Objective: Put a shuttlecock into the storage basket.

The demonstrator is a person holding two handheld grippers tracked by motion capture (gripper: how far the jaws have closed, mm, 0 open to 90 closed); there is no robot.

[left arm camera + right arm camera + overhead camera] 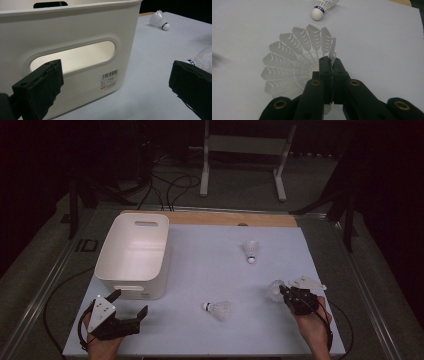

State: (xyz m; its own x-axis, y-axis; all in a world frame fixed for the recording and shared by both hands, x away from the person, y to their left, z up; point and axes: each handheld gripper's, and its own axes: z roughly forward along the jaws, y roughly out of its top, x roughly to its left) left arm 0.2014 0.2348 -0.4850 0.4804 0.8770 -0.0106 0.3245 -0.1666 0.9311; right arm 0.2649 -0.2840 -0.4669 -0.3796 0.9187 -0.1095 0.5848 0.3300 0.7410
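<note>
High view, item one: right gripper (284,290), jaws pinched on the skirt edge of a white shuttlecock (275,290) near the table's (200,270) right edge — a rim grip that leaves it free to lift, likely toward the white bin (134,255). Left gripper (131,304) waits wide and empty beside the bin. Two loose shuttlecocks — far one (250,251), near one (218,309) — lie uncollected.

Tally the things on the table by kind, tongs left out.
Shuttlecocks: 3, one far out on the table, one lying near the front edge, one pinched by its skirt in the right tongs.
Bins: 1, the white bin at the left.
Total: 4
</note>
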